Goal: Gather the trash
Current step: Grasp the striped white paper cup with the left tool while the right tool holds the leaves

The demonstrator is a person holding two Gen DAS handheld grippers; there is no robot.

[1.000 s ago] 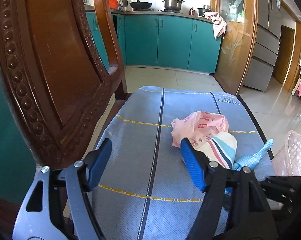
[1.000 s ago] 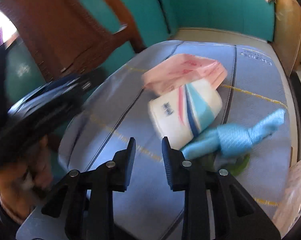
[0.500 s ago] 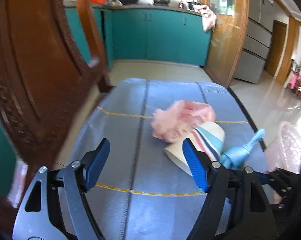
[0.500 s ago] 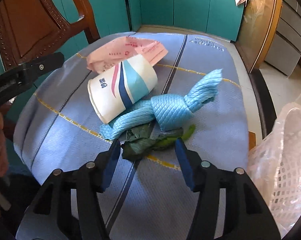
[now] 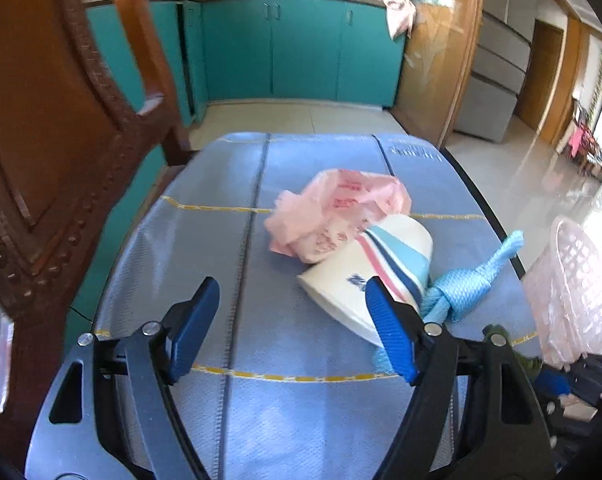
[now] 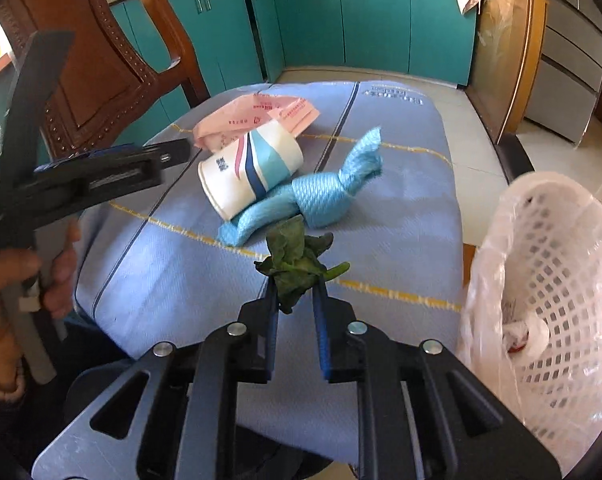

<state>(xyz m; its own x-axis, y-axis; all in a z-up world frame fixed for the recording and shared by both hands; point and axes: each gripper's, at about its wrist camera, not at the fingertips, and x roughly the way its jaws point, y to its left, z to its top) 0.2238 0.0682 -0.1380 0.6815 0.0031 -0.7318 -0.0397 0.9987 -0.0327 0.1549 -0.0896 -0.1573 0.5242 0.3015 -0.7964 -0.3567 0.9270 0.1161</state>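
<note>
Blue-clothed table (image 6: 401,200): right gripper (image 6: 295,292) jaws pinch wilted leaf (image 6: 297,260), left gripper (image 5: 289,320) jaws agape.

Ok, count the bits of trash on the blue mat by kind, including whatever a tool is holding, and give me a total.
Paper cup: 1
Pink plastic bag: 1
Knotted blue cloth: 1
Wilted green leaf, gripped in the right tool: 1
Total: 4
</note>
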